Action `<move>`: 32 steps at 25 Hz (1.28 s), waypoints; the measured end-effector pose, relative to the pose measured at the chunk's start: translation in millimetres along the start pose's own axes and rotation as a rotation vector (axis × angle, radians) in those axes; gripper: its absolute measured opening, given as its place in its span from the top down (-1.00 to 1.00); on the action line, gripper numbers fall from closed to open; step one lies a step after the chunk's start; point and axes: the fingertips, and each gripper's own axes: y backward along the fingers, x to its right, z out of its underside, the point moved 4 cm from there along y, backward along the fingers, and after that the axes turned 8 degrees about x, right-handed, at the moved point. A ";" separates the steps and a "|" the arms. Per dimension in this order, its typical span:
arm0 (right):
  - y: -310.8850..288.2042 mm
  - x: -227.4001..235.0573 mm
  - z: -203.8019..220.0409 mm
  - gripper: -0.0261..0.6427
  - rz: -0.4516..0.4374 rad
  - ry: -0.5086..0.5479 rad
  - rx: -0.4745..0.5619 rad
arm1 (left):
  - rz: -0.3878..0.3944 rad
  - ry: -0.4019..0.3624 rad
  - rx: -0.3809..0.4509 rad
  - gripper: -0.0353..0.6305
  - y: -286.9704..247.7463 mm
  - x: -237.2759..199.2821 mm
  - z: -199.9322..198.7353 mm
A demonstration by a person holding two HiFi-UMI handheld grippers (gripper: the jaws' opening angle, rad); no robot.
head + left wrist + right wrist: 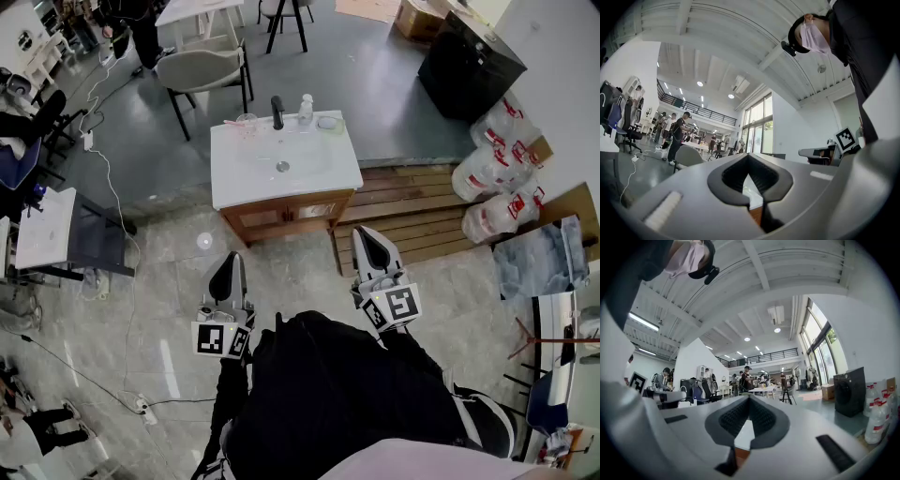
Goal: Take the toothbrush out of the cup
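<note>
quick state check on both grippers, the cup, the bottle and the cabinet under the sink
left gripper, fingers shut, nothing between them, well short of the vanity
right gripper, fingers shut, nothing between them, well short of the vanity
cup, upright at the back left of the vanity top, untouched, contents too small to tell
bottle, upright beside the faucet
cabinet, front looks closed

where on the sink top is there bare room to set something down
The white counter is bare along its front edge, ahead of the basin, and in the strips left and right of it. The back edge is crowded: the cup, black faucet, bottle and dish stand in a row there.
</note>
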 end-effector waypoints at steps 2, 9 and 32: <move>-0.4 -0.6 -2.1 0.92 -0.003 0.004 -0.003 | 0.001 0.000 -0.002 0.87 0.2 0.8 -0.4; 0.2 1.4 -2.9 0.92 0.004 0.004 -0.004 | 0.009 0.001 -0.005 0.87 -2.4 3.4 -0.9; 1.6 15.7 -2.4 0.92 0.004 -0.047 0.007 | 0.016 0.004 -0.011 0.87 -14.7 11.8 3.0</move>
